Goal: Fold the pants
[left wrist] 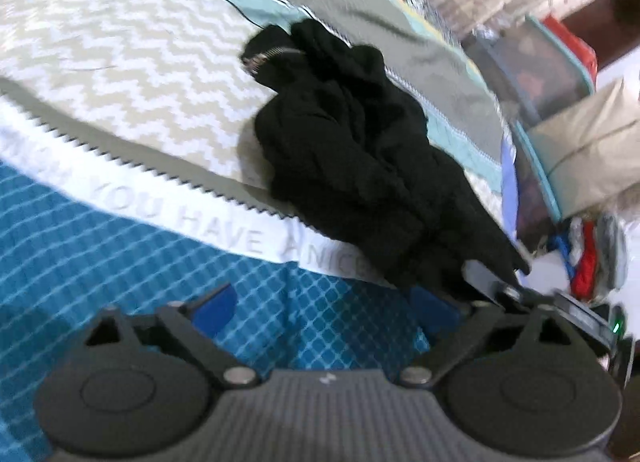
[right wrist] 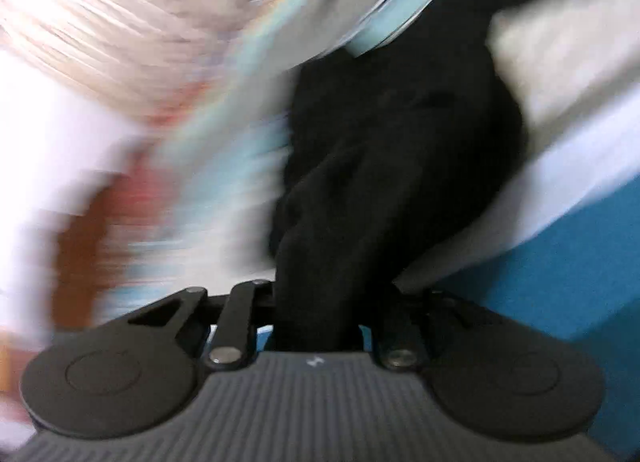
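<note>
Black pants [left wrist: 352, 141] bunched, apparently beside bags [left wrist: 560, 101]

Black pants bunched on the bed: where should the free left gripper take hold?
Grip the zipper end of the crumpled black fabric pants, coming from the chevron-patterned side: it sticks out, while the right gripper already clamps the opposite end.

Pale capital letters reading "YOU HAVE A NICE" run along a white band [left wrist: 224, 221] of the bedspread [left wrist: 120, 61], from nine o'clock toward the picture's centre in the left wrist view (the letters before "YOU" are blurred); the right wrist view shows no readable text.
</note>
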`<state>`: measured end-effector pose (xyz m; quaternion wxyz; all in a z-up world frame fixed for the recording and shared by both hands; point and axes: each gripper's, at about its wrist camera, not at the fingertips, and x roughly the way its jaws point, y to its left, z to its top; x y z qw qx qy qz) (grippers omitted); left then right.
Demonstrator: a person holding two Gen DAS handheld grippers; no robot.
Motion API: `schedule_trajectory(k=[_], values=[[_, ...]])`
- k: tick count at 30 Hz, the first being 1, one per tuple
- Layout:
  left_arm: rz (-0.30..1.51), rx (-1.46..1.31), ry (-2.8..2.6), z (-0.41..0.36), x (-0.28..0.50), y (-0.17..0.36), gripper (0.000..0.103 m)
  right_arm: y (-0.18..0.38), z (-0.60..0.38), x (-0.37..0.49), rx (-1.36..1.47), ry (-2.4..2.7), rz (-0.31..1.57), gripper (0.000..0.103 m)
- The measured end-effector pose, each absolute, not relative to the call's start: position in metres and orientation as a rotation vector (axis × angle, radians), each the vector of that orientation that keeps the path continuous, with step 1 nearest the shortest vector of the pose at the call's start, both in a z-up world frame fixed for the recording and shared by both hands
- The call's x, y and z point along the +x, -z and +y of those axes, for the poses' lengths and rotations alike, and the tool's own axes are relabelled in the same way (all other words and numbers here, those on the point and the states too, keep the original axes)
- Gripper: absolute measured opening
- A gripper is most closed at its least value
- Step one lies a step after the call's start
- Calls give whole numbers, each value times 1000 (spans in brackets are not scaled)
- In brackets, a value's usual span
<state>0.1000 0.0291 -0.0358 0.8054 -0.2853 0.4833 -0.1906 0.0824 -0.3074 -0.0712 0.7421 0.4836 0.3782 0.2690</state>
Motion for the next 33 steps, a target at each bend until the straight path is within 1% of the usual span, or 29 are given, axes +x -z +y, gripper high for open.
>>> schedule_trajectory(k=[1, 3, 7, 10, 13, 14, 16, 21, 24, 25, 26, 27, 28, 29, 30, 32, 33], values=[[1030, -657, 422, 41, 95, 34, 103, 70, -293, 80, 1091, -642, 819, 23], [1010, -768, 453, 61, 85, 32, 103, 72, -265, 84, 1157, -711, 823, 23], [994, -944, 442, 96, 68, 32, 103, 98, -227, 110, 1471, -793, 892, 24], [996, -1040, 425, 112, 59, 36, 103, 103, -208, 125, 1551, -786, 911, 25], [966, -1106, 449, 121, 51, 35, 103, 100, -207, 132, 1546, -753, 910, 25], [954, -1106, 446, 124, 49, 33, 103, 102, -212, 117, 1550, -750, 908, 25], [945, -1097, 438, 124, 50, 32, 103, 100, -213, 116, 1543, -744, 907, 25], [980, -1108, 486, 113, 61, 39, 103, 99, -201, 93, 1422, -811, 946, 25], [1019, -1137, 529, 101, 70, 49, 103, 90, -201, 86, 1338, -902, 923, 25], [1028, -1142, 552, 95, 72, 50, 102, 86, -200, 85, 1303, -929, 922, 27], [1032, -1140, 576, 88, 73, 51, 99, 83, -199, 83, 1273, -941, 926, 27], [1038, -1121, 601, 80, 74, 50, 85, 80, -198, 82, 1235, -943, 925, 28], [1038, -1082, 610, 71, 75, 47, 57, 77, -198, 82, 1201, -935, 924, 37], [1041, -1035, 603, 66, 76, 45, 44, 78, -206, 72, 1182, -928, 922, 43], [1043, -1010, 607, 63, 78, 45, 23, 76, -210, 71, 1166, -924, 922, 52], [1037, -1019, 593, 70, 80, 44, 22, 76, -210, 69, 1107, -937, 966, 64], [1006, -1001, 568, 79, 80, 39, 21, 76, -214, 66, 1070, -925, 983, 73]])
